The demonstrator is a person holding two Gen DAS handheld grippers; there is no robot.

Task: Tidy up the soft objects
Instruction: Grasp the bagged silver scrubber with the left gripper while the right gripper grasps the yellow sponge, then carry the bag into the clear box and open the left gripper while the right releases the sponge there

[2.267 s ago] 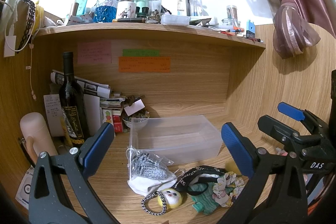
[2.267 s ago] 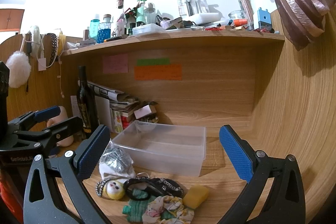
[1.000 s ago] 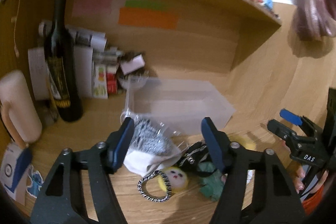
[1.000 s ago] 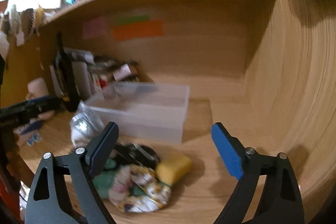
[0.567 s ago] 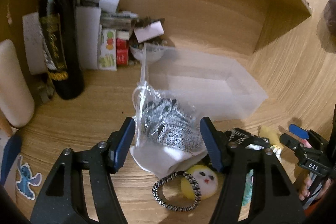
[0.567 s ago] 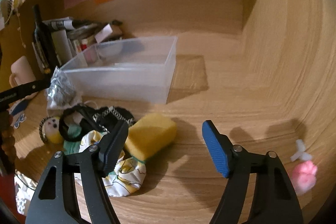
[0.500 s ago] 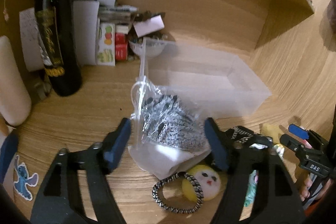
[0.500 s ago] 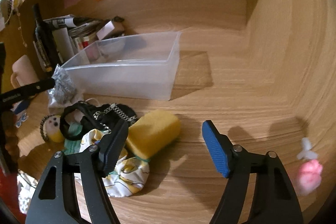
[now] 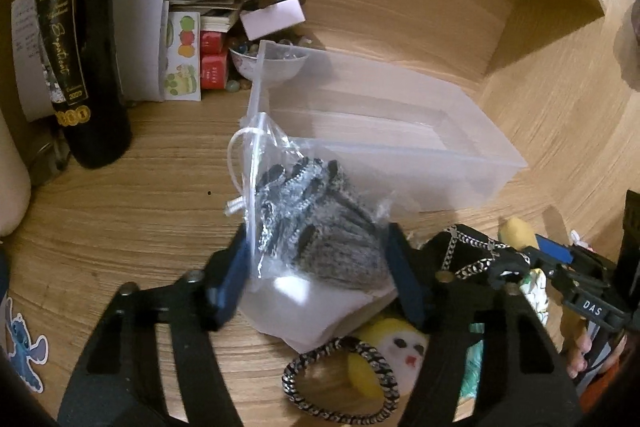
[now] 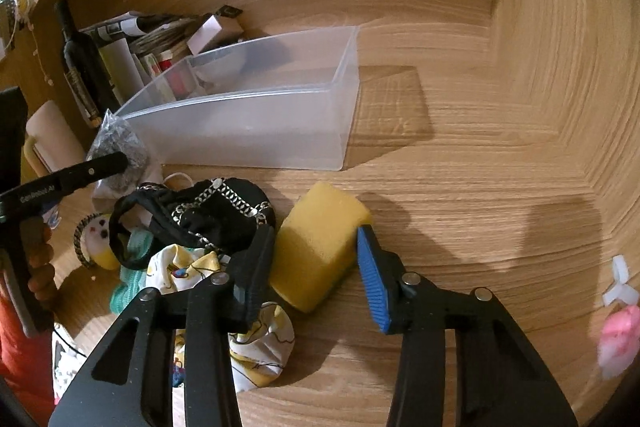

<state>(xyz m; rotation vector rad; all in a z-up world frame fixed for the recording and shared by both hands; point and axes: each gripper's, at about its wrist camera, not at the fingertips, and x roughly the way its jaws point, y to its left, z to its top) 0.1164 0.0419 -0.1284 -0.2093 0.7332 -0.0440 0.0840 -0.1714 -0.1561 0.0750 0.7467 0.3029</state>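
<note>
A clear plastic bag of grey knit fabric (image 9: pixel 316 227) lies on the wooden desk in front of an empty translucent bin (image 9: pixel 384 131). My left gripper (image 9: pixel 320 271) is open with a finger on each side of the bag. A yellow sponge (image 10: pixel 320 247) lies beside a black chained pouch (image 10: pixel 216 215) and a patterned cloth (image 10: pixel 256 331). My right gripper (image 10: pixel 316 267) is open around the sponge, its pads close to both sides. The bin also shows in the right wrist view (image 10: pixel 256 123). A yellow doll face with a braided band (image 9: pixel 380 355) lies near the bag.
A dark wine bottle (image 9: pixel 88 59), papers and small boxes (image 9: pixel 184 55) stand at the back left. A small bowl (image 9: pixel 268 63) sits behind the bin. A pink fluffy item (image 10: pixel 618 339) lies at the right. Wooden walls close in the back and right.
Both grippers have come down and forward and narrowed. The left one now straddles the bagged knit, the right one now straddles the yellow sponge.
</note>
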